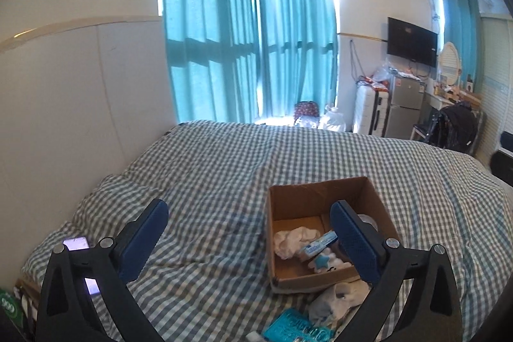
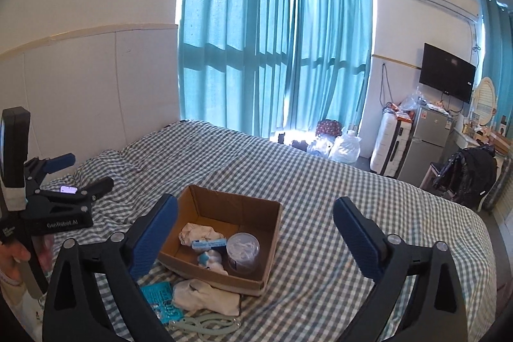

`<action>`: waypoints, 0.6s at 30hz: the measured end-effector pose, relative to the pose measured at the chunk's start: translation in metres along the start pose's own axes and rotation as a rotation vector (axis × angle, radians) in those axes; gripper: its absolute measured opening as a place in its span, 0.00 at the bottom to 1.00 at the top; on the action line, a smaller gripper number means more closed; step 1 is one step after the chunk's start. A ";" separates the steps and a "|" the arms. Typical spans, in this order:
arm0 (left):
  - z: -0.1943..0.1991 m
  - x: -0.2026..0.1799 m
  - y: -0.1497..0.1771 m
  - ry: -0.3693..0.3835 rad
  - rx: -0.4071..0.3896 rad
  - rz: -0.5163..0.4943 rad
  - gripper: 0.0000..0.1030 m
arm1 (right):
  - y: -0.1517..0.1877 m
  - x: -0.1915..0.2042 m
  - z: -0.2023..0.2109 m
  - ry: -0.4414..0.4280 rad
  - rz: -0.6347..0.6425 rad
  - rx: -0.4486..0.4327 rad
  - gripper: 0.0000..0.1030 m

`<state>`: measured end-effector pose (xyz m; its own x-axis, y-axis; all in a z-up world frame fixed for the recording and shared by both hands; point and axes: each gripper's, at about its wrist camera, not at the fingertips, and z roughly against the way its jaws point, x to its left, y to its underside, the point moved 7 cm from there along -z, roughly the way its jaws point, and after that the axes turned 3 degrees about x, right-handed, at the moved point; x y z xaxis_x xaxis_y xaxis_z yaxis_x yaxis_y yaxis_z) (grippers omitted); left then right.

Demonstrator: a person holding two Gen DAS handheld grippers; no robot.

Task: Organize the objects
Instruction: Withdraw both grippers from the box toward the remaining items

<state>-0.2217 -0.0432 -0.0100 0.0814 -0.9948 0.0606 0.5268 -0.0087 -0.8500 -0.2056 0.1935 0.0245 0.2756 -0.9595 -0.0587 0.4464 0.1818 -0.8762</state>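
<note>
An open cardboard box [image 1: 315,191] [image 2: 272,213] sits on the checked bed. Inside lie a crumpled white cloth [image 2: 200,233], a blue-and-white tube [image 2: 208,243], a white toy with a blue star [image 2: 210,260] and a clear round tub [image 2: 242,252]. In front of the box lie a white sock [image 2: 205,297] [image 1: 340,298], a teal packet [image 2: 162,298] [image 1: 296,327] and a pale green clip [image 2: 208,324]. My left gripper [image 1: 250,239] is open and empty, left of the box. My right gripper [image 2: 256,242] is open and empty above the box's near side.
The checked bedspread [image 2: 336,181] covers the whole bed. A phone [image 1: 77,244] lies at the left on the bed by the wall panel. Teal curtains, a fridge, a suitcase, bags and a chair stand beyond the bed.
</note>
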 end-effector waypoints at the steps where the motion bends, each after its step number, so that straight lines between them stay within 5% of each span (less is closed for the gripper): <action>1: 0.002 0.003 0.005 -0.003 0.002 0.008 1.00 | 0.003 0.001 0.004 0.005 0.001 -0.004 1.00; 8: 0.003 0.016 0.055 0.005 0.019 0.048 1.00 | 0.053 0.002 0.012 0.035 -0.005 0.015 1.00; 18: -0.043 0.011 0.150 -0.047 0.172 0.066 1.00 | 0.149 -0.010 -0.055 0.046 -0.129 0.145 1.00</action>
<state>-0.1786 -0.0599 -0.1593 0.1581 -0.9868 0.0357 0.6557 0.0779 -0.7510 -0.1890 0.2184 -0.1315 0.1704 -0.9851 0.0248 0.5942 0.0827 -0.8000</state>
